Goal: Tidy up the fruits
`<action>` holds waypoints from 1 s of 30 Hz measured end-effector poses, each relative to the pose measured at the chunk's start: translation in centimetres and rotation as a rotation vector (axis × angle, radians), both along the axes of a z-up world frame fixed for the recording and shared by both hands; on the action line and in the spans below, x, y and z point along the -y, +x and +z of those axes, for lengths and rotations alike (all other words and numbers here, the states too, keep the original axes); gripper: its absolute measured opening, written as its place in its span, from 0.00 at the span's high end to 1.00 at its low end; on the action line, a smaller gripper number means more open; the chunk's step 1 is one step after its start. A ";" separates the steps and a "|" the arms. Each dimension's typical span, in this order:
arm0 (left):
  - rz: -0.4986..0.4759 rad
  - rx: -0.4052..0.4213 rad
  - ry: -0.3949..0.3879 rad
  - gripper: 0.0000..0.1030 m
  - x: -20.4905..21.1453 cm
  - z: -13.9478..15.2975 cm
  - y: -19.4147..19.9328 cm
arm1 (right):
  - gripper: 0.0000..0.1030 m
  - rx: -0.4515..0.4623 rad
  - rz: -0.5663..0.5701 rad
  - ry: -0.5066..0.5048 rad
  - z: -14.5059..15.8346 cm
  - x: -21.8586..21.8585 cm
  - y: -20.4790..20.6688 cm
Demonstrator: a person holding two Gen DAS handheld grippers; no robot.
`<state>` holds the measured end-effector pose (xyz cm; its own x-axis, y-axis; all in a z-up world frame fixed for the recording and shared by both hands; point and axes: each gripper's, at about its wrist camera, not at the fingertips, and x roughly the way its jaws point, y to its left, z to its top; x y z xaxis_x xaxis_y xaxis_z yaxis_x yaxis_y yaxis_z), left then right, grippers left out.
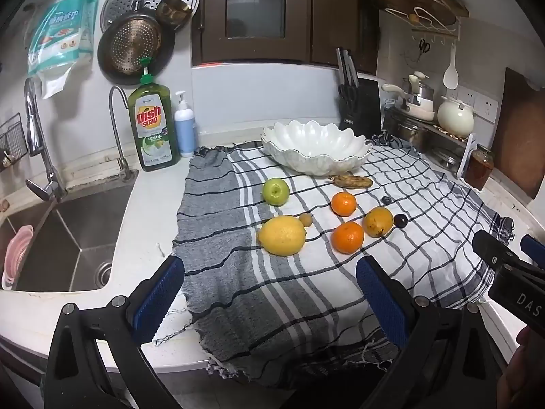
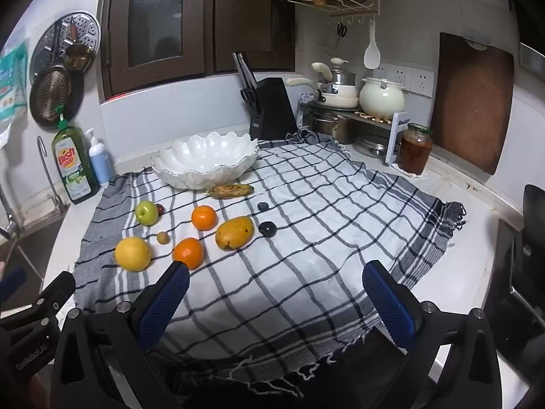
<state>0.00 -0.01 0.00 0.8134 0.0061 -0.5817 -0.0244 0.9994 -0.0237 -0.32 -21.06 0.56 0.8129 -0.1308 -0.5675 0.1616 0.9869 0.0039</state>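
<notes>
Fruit lies loose on a checked cloth (image 1: 306, 289) in front of an empty white scalloped bowl (image 1: 315, 146) (image 2: 206, 160). There is a lemon (image 1: 282, 235) (image 2: 133, 254), a green apple (image 1: 275, 191) (image 2: 146, 213), two oranges (image 1: 348, 237) (image 1: 344, 203), a mango (image 1: 378, 221) (image 2: 235, 232), a spotted banana (image 1: 351, 181) (image 2: 231, 191), a dark plum (image 2: 267, 229), a blueberry (image 2: 262, 207) and a small tan fruit (image 2: 162, 237). My left gripper (image 1: 269, 283) is open over the cloth's near edge, short of the lemon. My right gripper (image 2: 276, 288) is open too, its left pad (image 2: 170, 293) just before the near orange (image 2: 188, 253).
A steel sink (image 1: 68, 238) with a tap lies left of the cloth. Dish soap (image 1: 153, 126) and a pump bottle (image 1: 185, 129) stand behind it. A knife block (image 2: 269, 109), pots on a rack (image 2: 357, 102), a jar (image 2: 414, 153) and a cutting board (image 2: 473, 119) line the back right.
</notes>
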 end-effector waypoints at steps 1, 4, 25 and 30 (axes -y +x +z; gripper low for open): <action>-0.001 0.000 -0.005 0.00 0.0 0.0 0.0 | 0.00 0.000 0.000 0.001 0.0 0.0 0.0; 0.003 0.002 -0.005 0.00 0.2 -0.4 -0.2 | 0.00 0.004 -0.001 -0.001 0.0 -0.1 -0.1; -0.028 -0.022 0.002 0.00 0.6 -0.6 -0.4 | 0.00 -0.008 0.000 0.018 -0.1 0.3 -0.4; -0.030 -0.025 0.002 0.00 0.6 -0.7 -0.3 | 0.00 -0.008 0.000 0.019 -0.1 0.4 -0.4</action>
<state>-0.28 -0.59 -0.73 0.7987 -0.0165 -0.6016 0.0046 0.9998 -0.0212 -0.76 -21.41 0.43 0.8081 -0.1195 -0.5767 0.1613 0.9867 0.0216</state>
